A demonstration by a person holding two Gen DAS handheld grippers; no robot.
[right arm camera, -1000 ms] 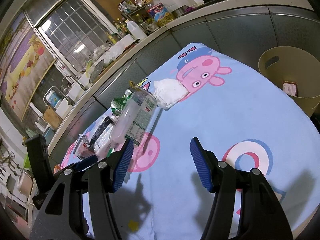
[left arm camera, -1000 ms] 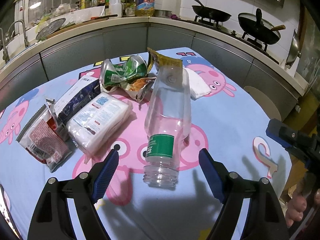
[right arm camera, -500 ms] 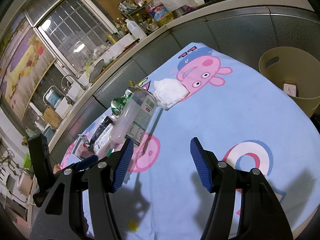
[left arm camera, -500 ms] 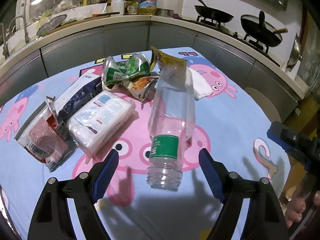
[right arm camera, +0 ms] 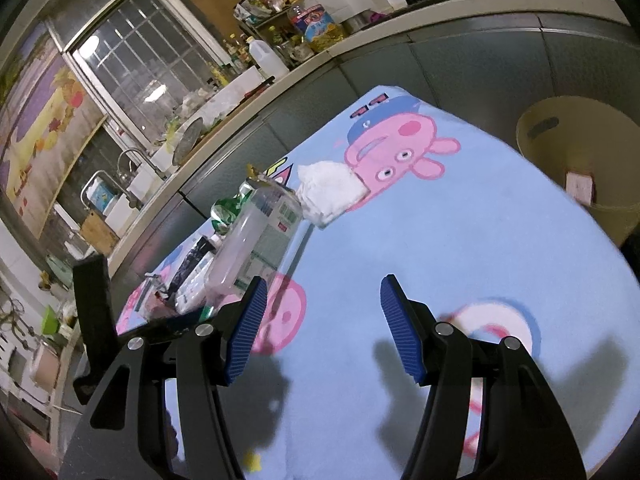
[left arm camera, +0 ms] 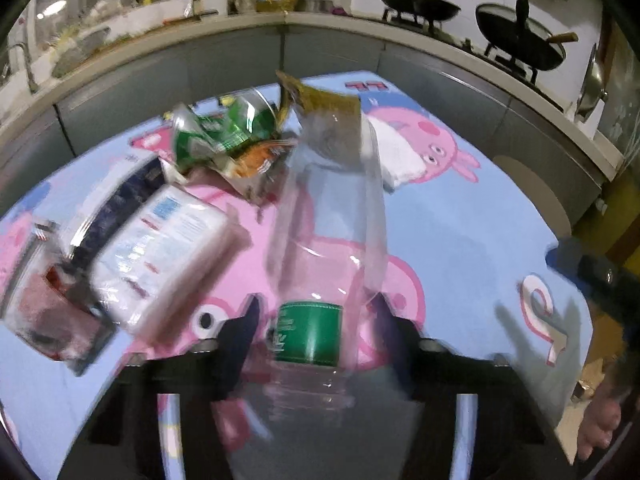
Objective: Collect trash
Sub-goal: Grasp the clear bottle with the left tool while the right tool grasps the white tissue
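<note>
Jaws of the left gripper (left arm camera: 316,320) have just been closing around a clear plastic bottle with a green label (left arm camera: 320,264) lying on the cartoon-print tablecloth (left arm camera: 460,240); contact looks likely through blur. The right gripper (right arm camera: 322,320) hangs wide and empty. At least 5 other pieces remain; a beige bin (right arm camera: 576,152) holds 1 item.

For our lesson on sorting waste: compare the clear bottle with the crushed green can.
The bottle is see-through and keeps its shape; the can is opaque green and crumpled. The bottle lies between the left gripper fingers; the can lies farther back, untouched. Both lie on the tablecloth.

left gripper (left arm camera: 316,336): closing, contact blurred | right gripper (right arm camera: 322,330): jaws apart, empty
</note>
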